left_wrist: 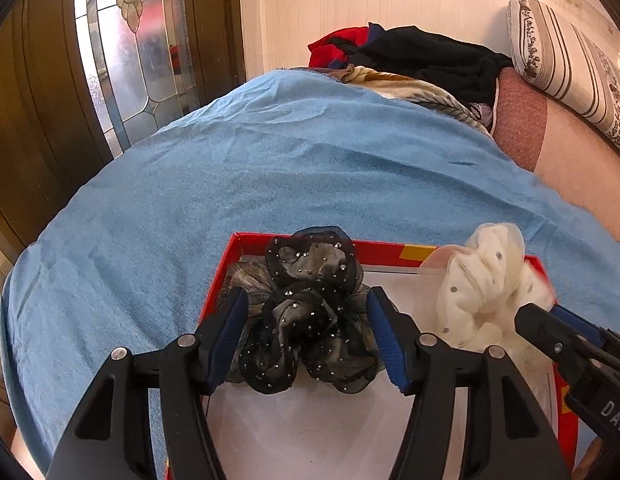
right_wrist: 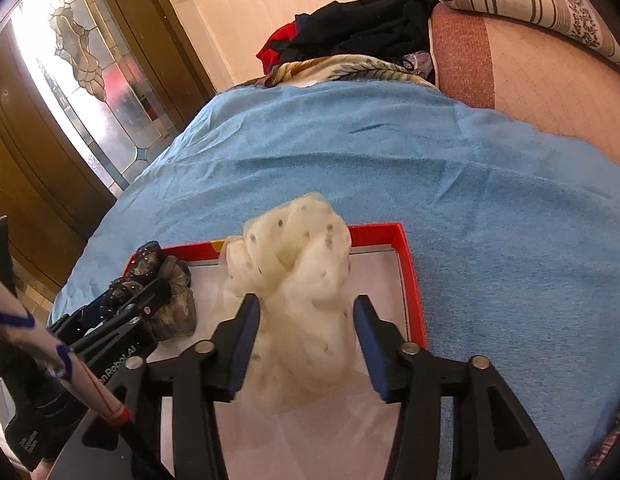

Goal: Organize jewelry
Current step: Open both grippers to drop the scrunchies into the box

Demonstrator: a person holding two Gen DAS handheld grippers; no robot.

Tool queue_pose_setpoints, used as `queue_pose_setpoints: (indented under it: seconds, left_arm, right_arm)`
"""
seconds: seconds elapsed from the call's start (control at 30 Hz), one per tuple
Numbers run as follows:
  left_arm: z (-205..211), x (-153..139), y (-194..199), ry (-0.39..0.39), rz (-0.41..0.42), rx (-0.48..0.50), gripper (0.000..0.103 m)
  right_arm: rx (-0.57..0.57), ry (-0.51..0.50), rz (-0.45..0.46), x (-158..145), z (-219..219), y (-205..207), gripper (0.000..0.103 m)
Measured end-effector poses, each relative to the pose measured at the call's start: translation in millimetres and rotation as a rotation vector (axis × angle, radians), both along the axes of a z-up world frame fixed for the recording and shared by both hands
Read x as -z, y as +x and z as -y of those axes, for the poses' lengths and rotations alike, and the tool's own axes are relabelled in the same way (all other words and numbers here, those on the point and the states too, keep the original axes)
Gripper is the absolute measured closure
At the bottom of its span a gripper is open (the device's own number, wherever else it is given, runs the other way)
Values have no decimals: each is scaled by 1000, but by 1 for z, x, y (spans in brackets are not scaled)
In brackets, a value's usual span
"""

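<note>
The left gripper [left_wrist: 307, 334] is standing wide open around the black scrunchie [left_wrist: 310, 312] and the right gripper [right_wrist: 305, 344] wide open around the white scrunchie [right_wrist: 297, 280], both lying inside the red box [right_wrist: 410, 280], so each should probably be closing gently on the middle of its fabric.

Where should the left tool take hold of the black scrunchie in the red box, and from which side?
Grip the black scrunchie across its bunched middle, coming from the near side. The left tool already straddles it, open, with blue pads on either flank. Its sheer ruffles look floppy, so pinching an outer edge would probably slip; the red box is shallow.
</note>
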State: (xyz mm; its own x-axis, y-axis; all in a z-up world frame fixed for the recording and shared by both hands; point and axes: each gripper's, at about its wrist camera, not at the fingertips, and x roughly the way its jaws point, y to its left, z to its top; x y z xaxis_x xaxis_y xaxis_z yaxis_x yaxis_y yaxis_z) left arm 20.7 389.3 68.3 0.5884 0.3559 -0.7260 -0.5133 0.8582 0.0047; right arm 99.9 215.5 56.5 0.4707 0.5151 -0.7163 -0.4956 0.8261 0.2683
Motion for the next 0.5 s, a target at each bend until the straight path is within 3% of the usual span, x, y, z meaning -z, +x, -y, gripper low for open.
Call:
queue_pose_setpoints:
  seconds: [0.5]
  left_arm:
    - [29,-33,-8,24,57,50,40]
  right_arm:
    - [35,73,24,-33,46,-27,49]
